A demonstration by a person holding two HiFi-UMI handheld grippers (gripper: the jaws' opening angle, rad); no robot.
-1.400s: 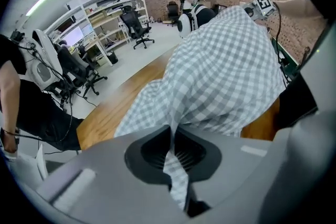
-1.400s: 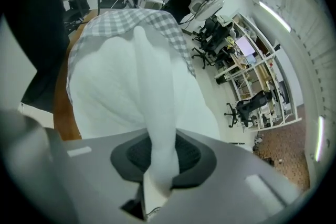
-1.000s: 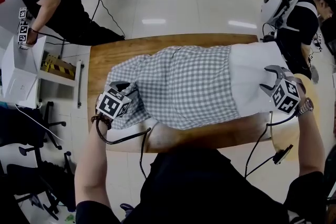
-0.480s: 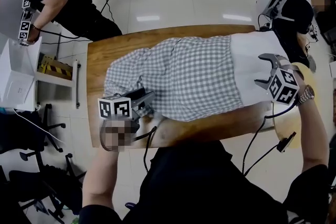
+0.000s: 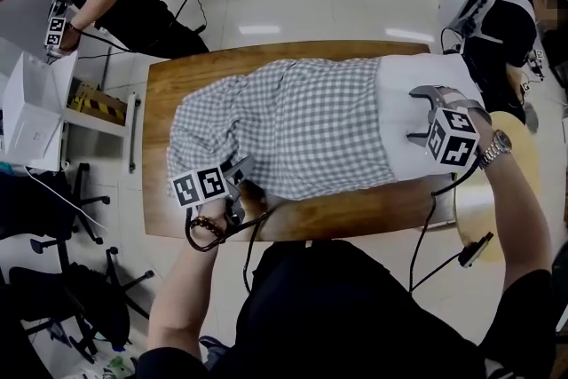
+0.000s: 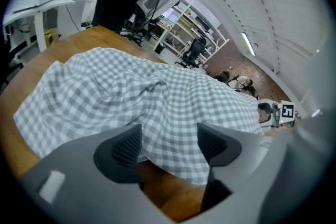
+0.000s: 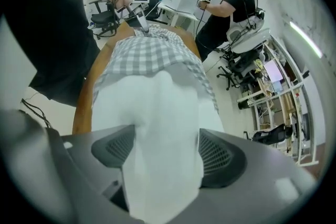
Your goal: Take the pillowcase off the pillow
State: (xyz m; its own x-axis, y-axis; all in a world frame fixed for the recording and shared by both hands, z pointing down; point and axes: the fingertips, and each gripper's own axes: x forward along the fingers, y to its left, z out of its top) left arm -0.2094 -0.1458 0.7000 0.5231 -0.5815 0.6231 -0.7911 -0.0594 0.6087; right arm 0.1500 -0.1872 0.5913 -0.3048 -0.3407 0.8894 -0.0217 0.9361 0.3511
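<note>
**Head view.** The pillow [image 5: 410, 75] lies with its long axis along the table [image 5: 173, 80], from the left edge to the right edge. The checked pillowcase [image 5: 293, 124] covers all but the right end, where bare white pillow sticks out of the case's mouth. The left gripper [image 5: 241, 177] sits at the near-left corner of the case and points in over the near edge. The right gripper [image 5: 415, 114] reaches in from the right edge across the bare end, with that forearm bent inward. Each hand is nearest its own end, so the strip probably runs along the long axis, with case going left and pillow right.

**Left gripper view.** The left gripper [image 6: 169, 139] looks down the length of the pillowcase [image 6: 131, 92]. Its jaws are opening. A loose hem of checked cloth hangs between them without being pinched, and bare table [image 6: 173, 194] shows just beneath.

**Right gripper view.** The jaws of the right gripper [image 7: 163, 155] are opening too. A ridge of white pillow [image 7: 157, 113] fills the gap between them, and the pads appear to rest beside it rather than clamp it. Beyond it the pillowcase [image 7: 147, 52] runs straight away toward the far hand. As I judge it, both hands need a fresh grip before any pull.
</note>
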